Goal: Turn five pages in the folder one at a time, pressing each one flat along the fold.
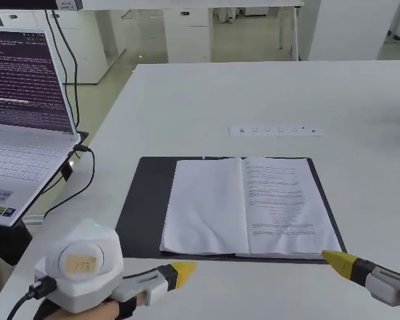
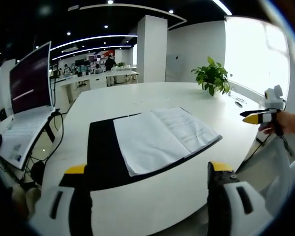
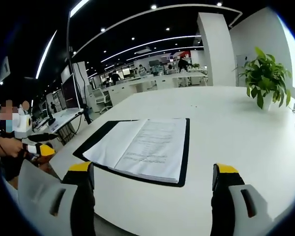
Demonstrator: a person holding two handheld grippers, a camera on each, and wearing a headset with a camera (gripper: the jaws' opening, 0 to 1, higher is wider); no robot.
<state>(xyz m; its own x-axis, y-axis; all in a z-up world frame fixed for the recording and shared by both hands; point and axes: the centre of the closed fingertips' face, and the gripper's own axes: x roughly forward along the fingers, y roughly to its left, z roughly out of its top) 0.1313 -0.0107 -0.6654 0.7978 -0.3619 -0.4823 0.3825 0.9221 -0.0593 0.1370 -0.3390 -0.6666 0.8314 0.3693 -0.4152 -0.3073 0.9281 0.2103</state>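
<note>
The folder lies open mid-frame, ready for page turning. The left gripper and right gripper hang low, wide open, holding nothing.

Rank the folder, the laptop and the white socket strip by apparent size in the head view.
1. Folder: largest.
2. Laptop: close behind, but the frame edge cuts it off, so its place against the folder is unsure.
3. Socket strip: clearly smallest, and also farthest away.
</note>
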